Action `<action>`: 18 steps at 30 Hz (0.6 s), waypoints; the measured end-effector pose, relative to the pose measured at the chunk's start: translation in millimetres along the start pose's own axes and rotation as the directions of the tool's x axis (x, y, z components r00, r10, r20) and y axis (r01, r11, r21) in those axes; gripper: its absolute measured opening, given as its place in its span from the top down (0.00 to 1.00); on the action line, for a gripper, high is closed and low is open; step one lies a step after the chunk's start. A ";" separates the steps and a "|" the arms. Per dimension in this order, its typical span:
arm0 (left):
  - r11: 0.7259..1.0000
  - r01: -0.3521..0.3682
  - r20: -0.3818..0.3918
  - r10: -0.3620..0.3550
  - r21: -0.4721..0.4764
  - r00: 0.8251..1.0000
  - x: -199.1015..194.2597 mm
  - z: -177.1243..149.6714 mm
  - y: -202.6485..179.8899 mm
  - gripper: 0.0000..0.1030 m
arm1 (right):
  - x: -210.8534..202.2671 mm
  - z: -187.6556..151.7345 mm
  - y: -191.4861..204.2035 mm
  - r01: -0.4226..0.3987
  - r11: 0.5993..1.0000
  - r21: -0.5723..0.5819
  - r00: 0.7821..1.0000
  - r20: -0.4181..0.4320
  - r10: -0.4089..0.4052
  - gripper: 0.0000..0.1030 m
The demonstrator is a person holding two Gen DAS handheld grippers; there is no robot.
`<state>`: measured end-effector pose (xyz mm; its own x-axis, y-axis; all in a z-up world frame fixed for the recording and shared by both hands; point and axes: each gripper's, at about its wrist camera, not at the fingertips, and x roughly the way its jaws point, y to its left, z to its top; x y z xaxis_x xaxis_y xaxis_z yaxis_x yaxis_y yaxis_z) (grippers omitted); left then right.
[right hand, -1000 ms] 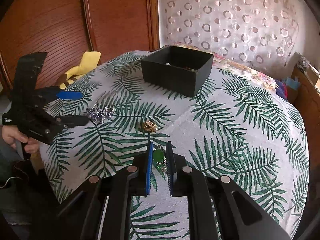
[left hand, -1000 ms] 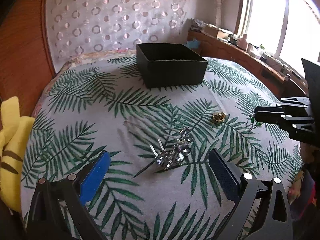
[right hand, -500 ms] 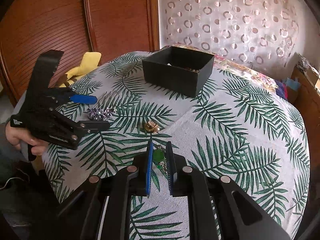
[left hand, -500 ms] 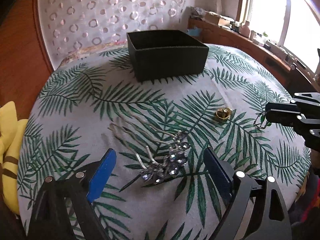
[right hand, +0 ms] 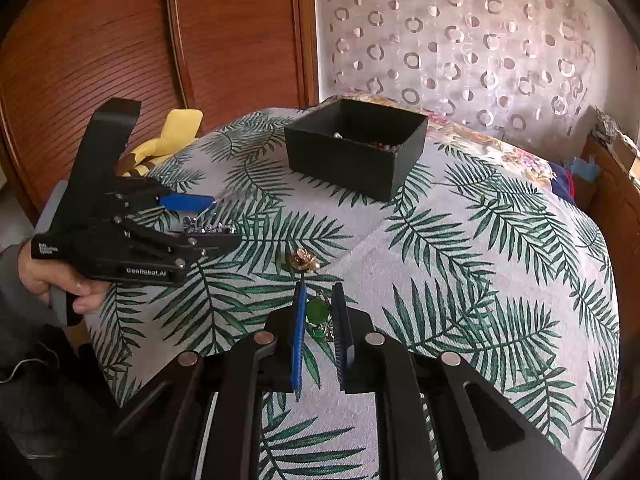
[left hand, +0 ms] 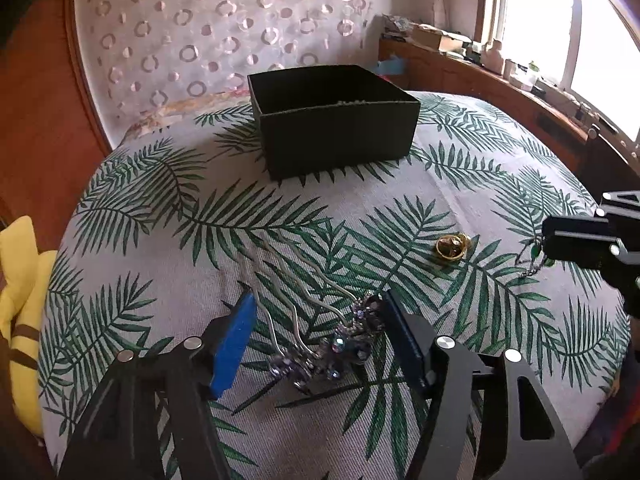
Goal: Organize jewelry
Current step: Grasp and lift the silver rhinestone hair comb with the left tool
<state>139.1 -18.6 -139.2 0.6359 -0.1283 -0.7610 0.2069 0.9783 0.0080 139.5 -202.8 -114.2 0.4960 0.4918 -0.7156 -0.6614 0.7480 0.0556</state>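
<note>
A silver hair comb with purple crystals point(left hand: 328, 344) lies on the leaf-print cloth point(left hand: 160, 264). My left gripper point(left hand: 316, 320) is open, its fingers on either side of the comb's jewelled end; it also shows in the right wrist view point(right hand: 212, 220). My right gripper point(right hand: 318, 304) is shut on a green-stone chain piece point(right hand: 318, 312), just above the cloth; it shows in the left wrist view point(left hand: 548, 240) with the chain point(left hand: 530, 264) hanging. A gold ring point(left hand: 450, 246) lies between them point(right hand: 304, 262). The open black box point(left hand: 332, 120) stands at the back point(right hand: 356, 148) with jewelry inside.
A yellow soft toy point(left hand: 20, 300) lies at the table's left edge. A wooden wardrobe point(right hand: 120, 40) stands behind it. A cluttered wooden sill point(left hand: 500, 80) runs along the right under the window. A curtain hangs behind the box.
My left gripper has moved forward and down over the hair comb and narrowed around it. My right gripper has stayed shut on the green piece, nearly still.
</note>
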 end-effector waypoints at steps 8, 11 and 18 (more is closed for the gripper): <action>1.000 0.025 0.041 -0.026 0.018 0.999 -11.3 0.5 -6.5 0.47 | -2.6 8.1 1.4 0.002 1.000 -0.007 1.000 0.015 -0.002 0.86; 0.999 0.025 0.056 -0.027 0.029 0.998 -15.7 2.4 -8.0 0.47 | -2.7 11.4 0.3 0.005 1.000 -0.006 1.000 0.018 -0.005 0.86; 0.999 0.037 0.107 -0.040 0.022 0.993 -28.8 9.6 -6.0 0.48 | -2.9 19.1 -1.3 0.008 1.000 -0.012 1.000 0.029 -0.008 0.86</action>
<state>126.7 -22.4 -111.2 0.7030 -0.1835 -0.6871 0.2470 0.9690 -0.0061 149.7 -196.7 -98.9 0.5172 0.4983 -0.6959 -0.6639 0.7467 0.0412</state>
